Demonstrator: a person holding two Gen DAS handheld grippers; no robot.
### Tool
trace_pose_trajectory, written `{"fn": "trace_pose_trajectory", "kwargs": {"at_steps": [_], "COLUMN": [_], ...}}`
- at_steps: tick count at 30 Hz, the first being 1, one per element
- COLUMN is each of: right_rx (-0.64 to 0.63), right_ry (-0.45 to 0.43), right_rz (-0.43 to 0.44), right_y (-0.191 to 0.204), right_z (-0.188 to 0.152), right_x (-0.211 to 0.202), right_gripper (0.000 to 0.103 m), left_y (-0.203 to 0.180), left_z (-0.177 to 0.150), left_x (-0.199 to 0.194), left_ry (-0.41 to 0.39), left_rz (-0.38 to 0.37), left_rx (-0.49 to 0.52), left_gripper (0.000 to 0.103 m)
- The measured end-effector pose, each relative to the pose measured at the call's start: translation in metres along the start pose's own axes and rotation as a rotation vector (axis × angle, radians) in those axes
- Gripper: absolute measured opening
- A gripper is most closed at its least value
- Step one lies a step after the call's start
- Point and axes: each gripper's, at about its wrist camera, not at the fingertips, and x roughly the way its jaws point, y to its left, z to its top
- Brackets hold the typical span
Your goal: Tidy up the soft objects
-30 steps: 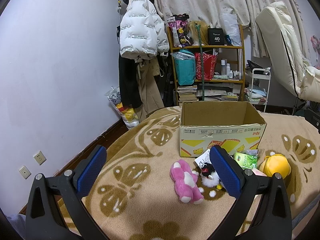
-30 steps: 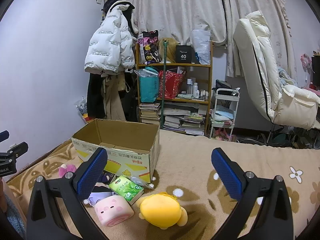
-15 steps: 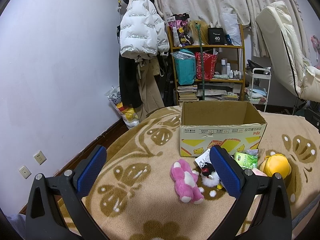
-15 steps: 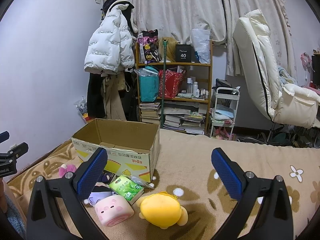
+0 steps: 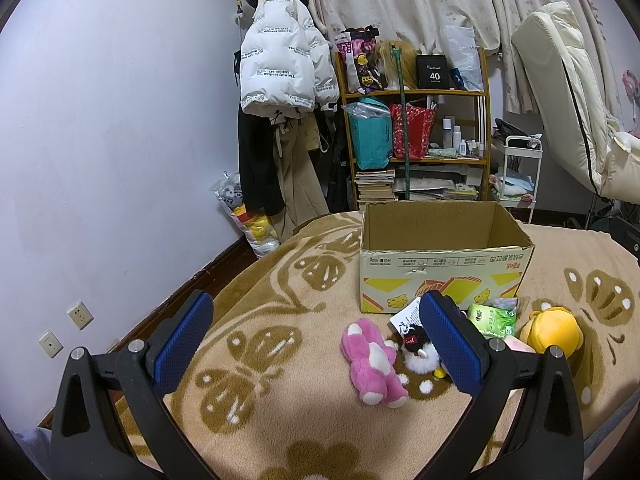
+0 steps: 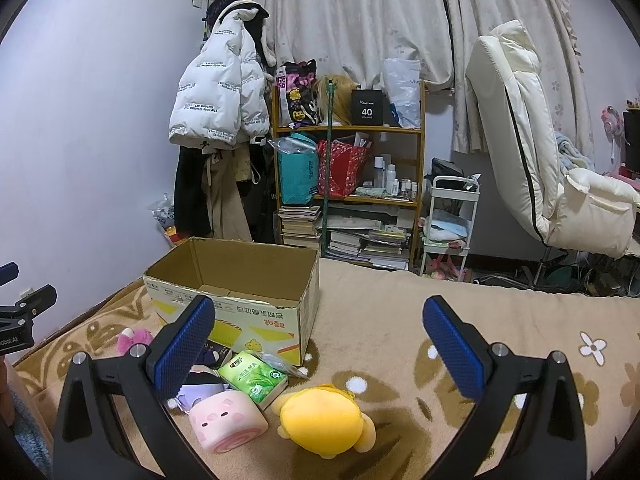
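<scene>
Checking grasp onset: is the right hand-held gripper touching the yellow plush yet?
Apart. The right wrist view shows the right hand-held gripper wide open, with the yellow plush lying on the blanket between and below its blue pads, clear of both.

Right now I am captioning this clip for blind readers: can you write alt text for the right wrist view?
The open right gripper hovers over a tan patterned blanket, above a round yellow plush toy, a pink pig-faced cushion and a green tissue pack. Behind them stands an open cardboard box.
</scene>
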Motion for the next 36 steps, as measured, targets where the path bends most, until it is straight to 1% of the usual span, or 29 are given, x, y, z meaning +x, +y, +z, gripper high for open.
{"fn": "trace_pose_trajectory", "kwargs": {"at_steps": [11,19,25,29,36], "right_rx": [0.000,-0.001,-0.006,0.012,0.037], "right_ry": [0.002,0.003,0.033,0.095,0.164], "right_rz": [-0.001,-0.001,0.007,0.009,0.033], "right_y": [0.000,0.000,0.000,-0.005,-0.007], "right_z": [0.001,0.000,-0.006,-0.013,-0.017], "right_x": [0.000,0.000,0.006,0.025,0.046], "right_gripper": [0.103,0.103,0.103,0.103,0.103], "left_y": [0.000,-0.002,-0.008,-0.012,-0.029], "left_z": [0.000,-0.006,-0.003,-0.002,-0.006], "left_x": [0.000,0.009,0.025,0.036,0.066], "left_ry": [0.001,0.031,0.109,0.153,0.262], "left_rz": [0.001,0.007,0.001,-0.013,0.004], "left_rx": [0.001,0.022,0.046,0.058,0.121], "left_gripper": [0.102,0.102,0.102,0.102,0.102]}}
